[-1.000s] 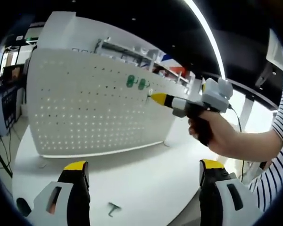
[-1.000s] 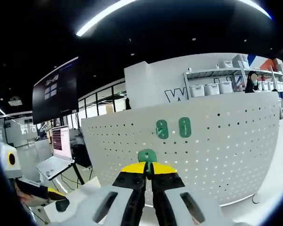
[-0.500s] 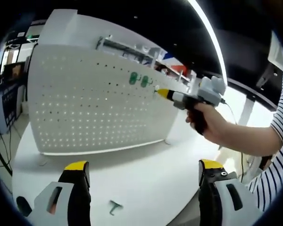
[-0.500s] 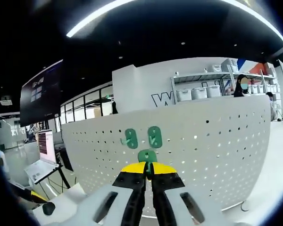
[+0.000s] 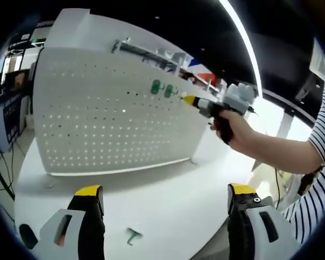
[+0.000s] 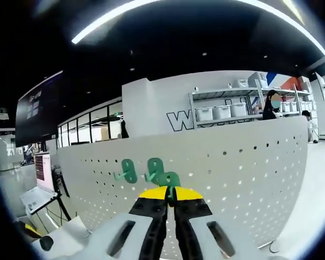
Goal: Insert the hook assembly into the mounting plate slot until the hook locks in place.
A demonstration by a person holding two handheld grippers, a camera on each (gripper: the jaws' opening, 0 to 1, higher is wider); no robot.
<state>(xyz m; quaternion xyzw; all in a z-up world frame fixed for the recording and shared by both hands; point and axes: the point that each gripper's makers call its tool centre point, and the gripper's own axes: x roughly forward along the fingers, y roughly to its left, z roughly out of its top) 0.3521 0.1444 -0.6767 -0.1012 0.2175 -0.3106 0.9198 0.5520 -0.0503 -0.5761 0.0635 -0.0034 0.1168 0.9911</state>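
The right gripper (image 6: 170, 196) has its yellow-tipped jaws pressed nearly together on a green hook assembly (image 6: 169, 179), of which just the rounded top shows above the tips; the rest is hidden between them. The left gripper (image 5: 165, 196) has its jaws spread wide with nothing between them, low over a white round table (image 5: 168, 200).

In the right gripper view the held hook sits just in front of a white perforated mounting plate (image 6: 238, 179) standing upright; whether it touches the board cannot be told. Two more green hooks (image 6: 140, 170) already hang on the plate, just left of the held one — their small prongs are hard to make out.

In the left gripper view a person's hand (image 5: 239, 130) holds the right gripper up at the plate's upper right, beside the two hooks; a striped sleeve (image 5: 320, 162) is cut off at the edge; a small dark bracket (image 5: 132, 235) lies on the table near the left jaw.
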